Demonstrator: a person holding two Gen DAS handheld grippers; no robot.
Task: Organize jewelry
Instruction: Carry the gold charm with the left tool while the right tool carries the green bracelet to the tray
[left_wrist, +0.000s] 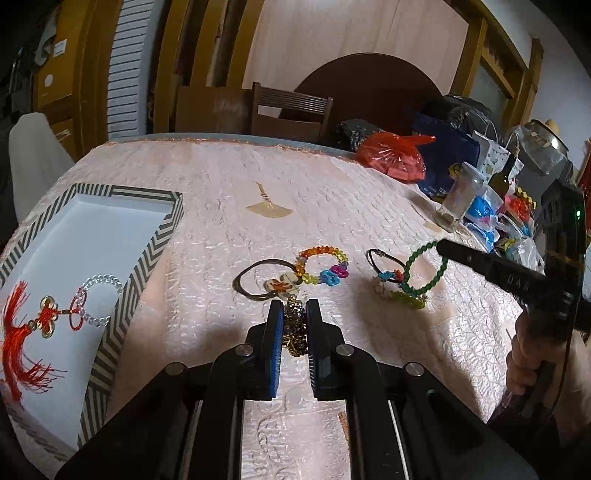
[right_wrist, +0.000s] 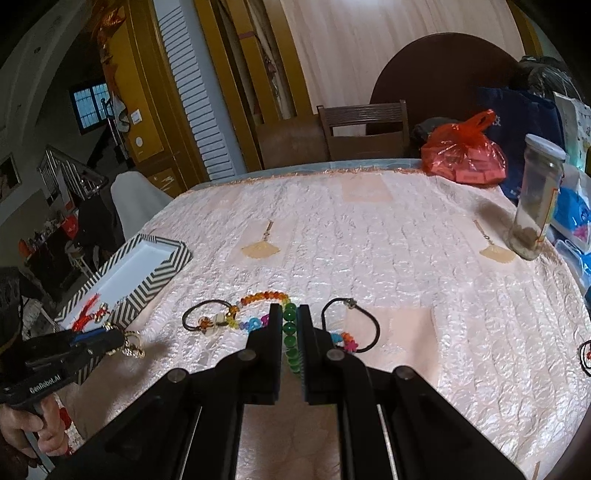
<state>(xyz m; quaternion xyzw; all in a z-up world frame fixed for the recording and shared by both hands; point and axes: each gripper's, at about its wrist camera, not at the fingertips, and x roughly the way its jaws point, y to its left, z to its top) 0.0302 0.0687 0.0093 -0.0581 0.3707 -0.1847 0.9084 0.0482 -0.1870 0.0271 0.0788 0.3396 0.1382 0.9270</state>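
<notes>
In the left wrist view, the left gripper (left_wrist: 292, 315) is seen with its fingers pinching a gold chain (left_wrist: 294, 328), which hangs bunched between the pads, seemingly just above the desk (left_wrist: 332, 192). The striped tray (left_wrist: 122, 295) lies to the left, already holding a red tassel charm (left_wrist: 26, 332) and a clear bead bracelet (left_wrist: 98, 295). For the step to be done well, the chain is best carried over the tray's near wall with the pinch kept firm, lowered onto bare white floor beside the charm, and only then released, so that no loop is left draped on the rim. A brown hair tie (left_wrist: 258, 280), a rainbow bracelet (left_wrist: 323, 266) and a green bead bracelet (left_wrist: 424, 271) are seen ahead, the last at the tip of the right gripper (left_wrist: 443, 245).

In the right wrist view, the right gripper (right_wrist: 289, 314) is shown with its fingers closed on the green bead bracelet (right_wrist: 291, 332), a row of beads being clamped between them; this grip cannot be judged from the other view. A black tie with coloured charms (right_wrist: 354, 332) is seen just to the right. The left gripper (right_wrist: 120, 338) is seen from the side near the tray's (right_wrist: 162, 273) corner, the chain (right_wrist: 131, 345) dangling from its tip. The tray's contents are shown far better by the left camera, whereas a jar (right_wrist: 537, 199) and a red bag (right_wrist: 461, 155) at the desk's (right_wrist: 369, 240) far side are clearer here.
</notes>
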